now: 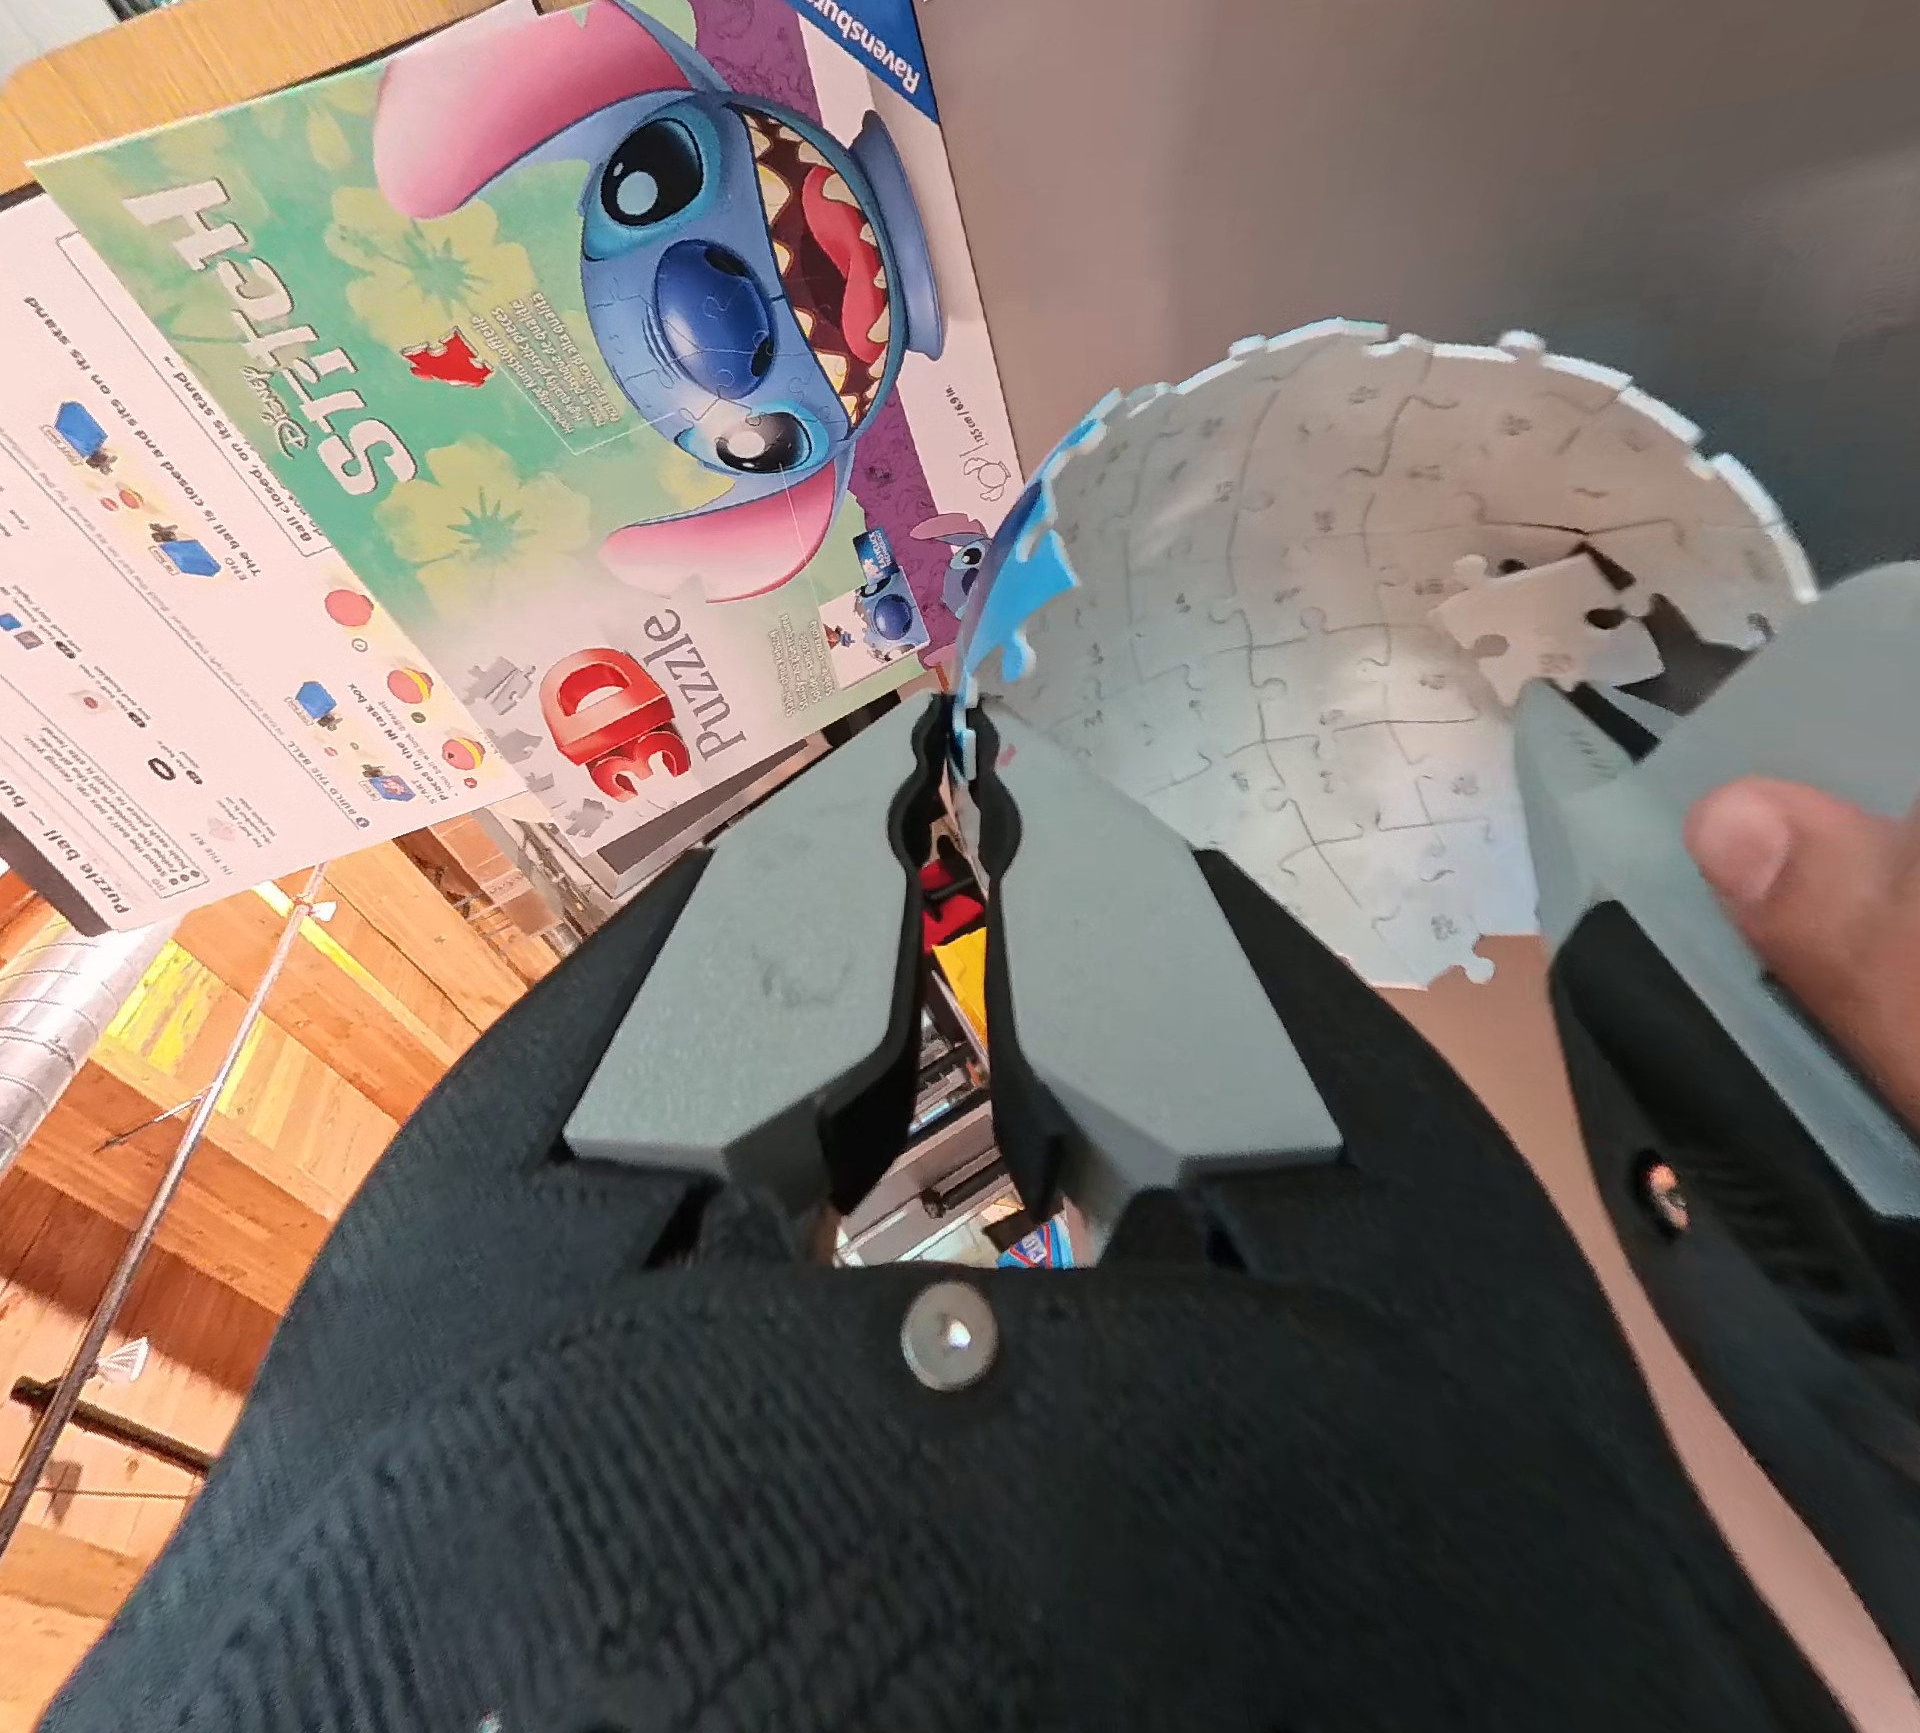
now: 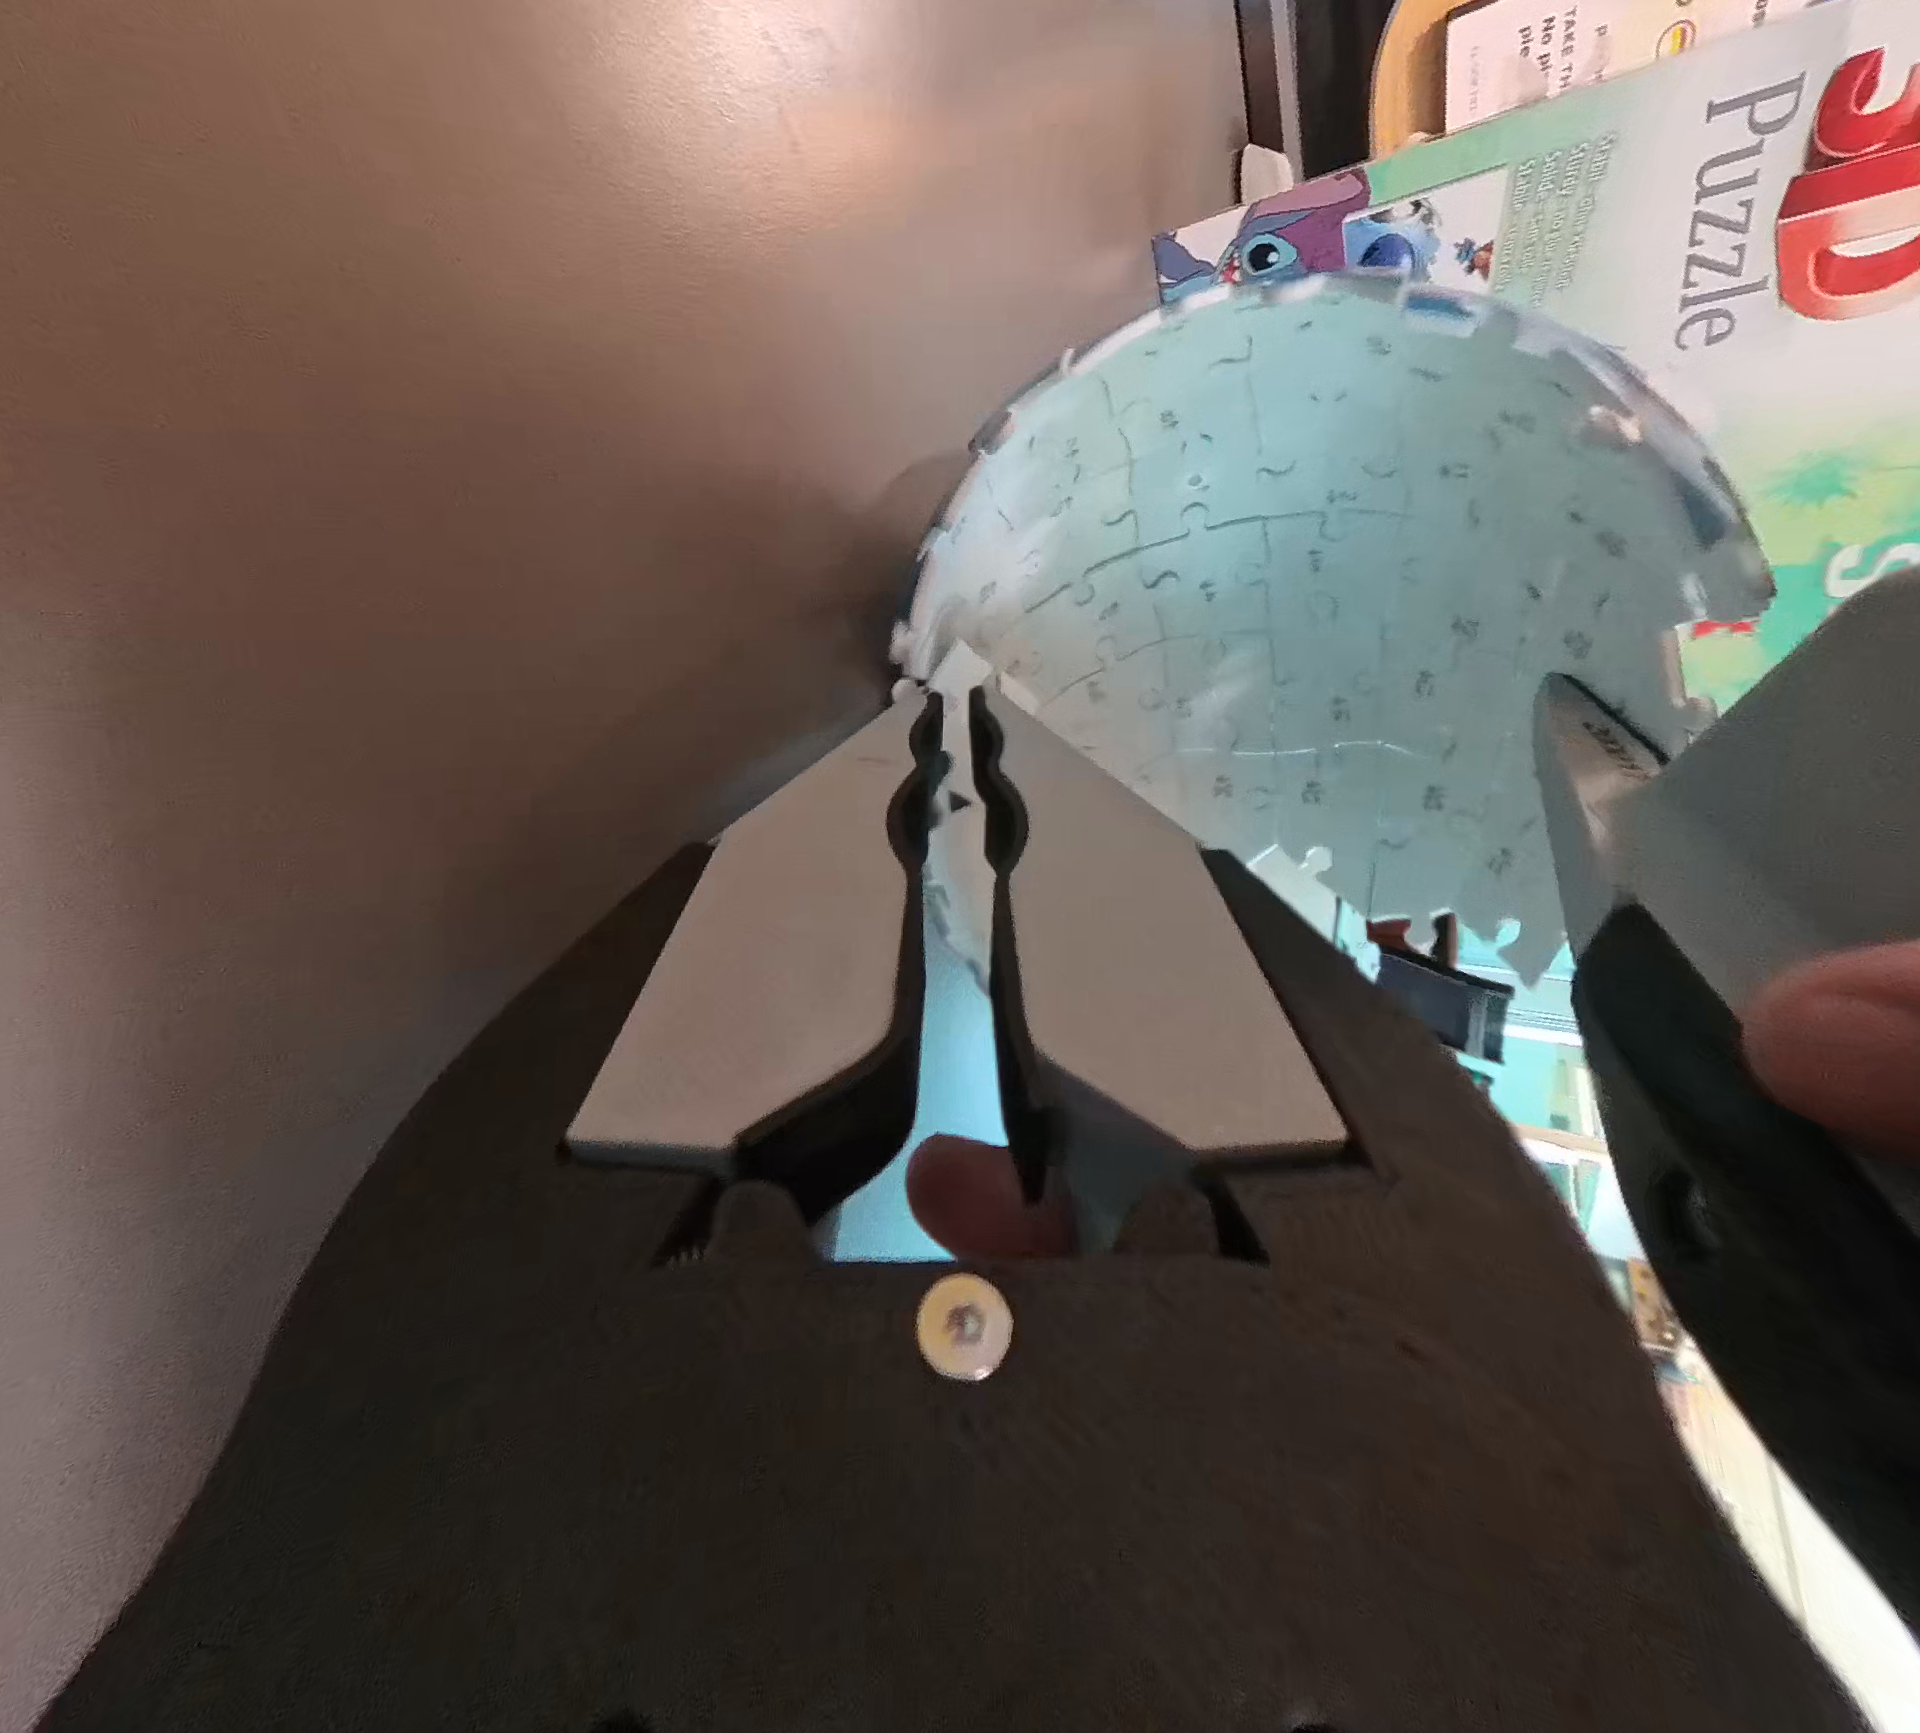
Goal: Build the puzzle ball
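Note:
The puzzle ball (image 1: 1299,644) is a half-built shell, white and numbered inside, blue outside. My left gripper (image 1: 961,719) is shut on its blue rim at the shell's left edge. My right gripper (image 1: 1600,675) comes in from the right, shut on a loose white puzzle piece (image 1: 1548,634) pressed at a gap in the shell's rim. In the right wrist view, the shell (image 2: 1299,592) opens toward me. My right gripper (image 2: 948,707) holds the white piece (image 2: 956,667) against the rim. The left gripper (image 2: 1621,727) grips the opposite edge.
The colourful puzzle box (image 1: 582,312) stands behind the ball, with a white instruction sheet (image 1: 135,561) and a wooden board (image 1: 260,21) beside it. A grey surface (image 1: 1455,125) fills the background. A person's thumb (image 1: 1808,883) rests on the right gripper. The box (image 2: 1662,249) also shows in the right wrist view. Across from one pair of fingers to the other is roughly 11 centimetres.

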`<move>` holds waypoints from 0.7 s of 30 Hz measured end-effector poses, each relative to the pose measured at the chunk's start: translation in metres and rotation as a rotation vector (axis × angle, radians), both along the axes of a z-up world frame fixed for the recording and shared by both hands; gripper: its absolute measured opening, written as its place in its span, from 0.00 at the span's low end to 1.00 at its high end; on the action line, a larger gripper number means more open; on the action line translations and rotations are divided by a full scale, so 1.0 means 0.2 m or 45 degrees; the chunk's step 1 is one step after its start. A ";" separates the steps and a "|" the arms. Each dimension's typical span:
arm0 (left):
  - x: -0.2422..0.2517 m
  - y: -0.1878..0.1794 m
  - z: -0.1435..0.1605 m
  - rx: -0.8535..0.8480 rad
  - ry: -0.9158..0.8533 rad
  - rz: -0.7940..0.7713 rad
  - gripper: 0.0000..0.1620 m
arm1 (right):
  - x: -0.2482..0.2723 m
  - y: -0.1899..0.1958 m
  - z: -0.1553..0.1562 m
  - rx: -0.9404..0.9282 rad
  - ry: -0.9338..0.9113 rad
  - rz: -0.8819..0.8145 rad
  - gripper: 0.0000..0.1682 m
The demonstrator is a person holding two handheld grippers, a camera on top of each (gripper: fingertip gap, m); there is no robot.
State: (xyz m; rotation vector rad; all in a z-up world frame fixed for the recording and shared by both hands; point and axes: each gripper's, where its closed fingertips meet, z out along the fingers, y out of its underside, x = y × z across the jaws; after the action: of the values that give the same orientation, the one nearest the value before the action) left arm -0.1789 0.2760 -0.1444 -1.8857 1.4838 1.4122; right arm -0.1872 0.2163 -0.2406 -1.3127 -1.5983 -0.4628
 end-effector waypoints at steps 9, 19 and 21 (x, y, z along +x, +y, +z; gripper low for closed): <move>0.02 0.00 0.00 0.014 0.017 -0.017 0.00 | 0.03 -0.01 0.09 0.039 0.014 0.004 0.04; 0.02 -0.02 0.00 0.008 0.045 -0.020 0.00 | 0.04 0.01 0.03 -0.153 0.080 -0.091 0.13; 0.02 -0.02 0.00 0.008 0.040 -0.017 0.00 | 0.03 -0.03 0.04 -0.225 0.109 -0.068 0.21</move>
State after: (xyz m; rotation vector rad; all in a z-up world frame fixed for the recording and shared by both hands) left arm -0.1752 0.2727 -0.1439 -1.8546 1.5019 1.4453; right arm -0.1803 0.2107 -0.2326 -1.4910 -1.5636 -0.2990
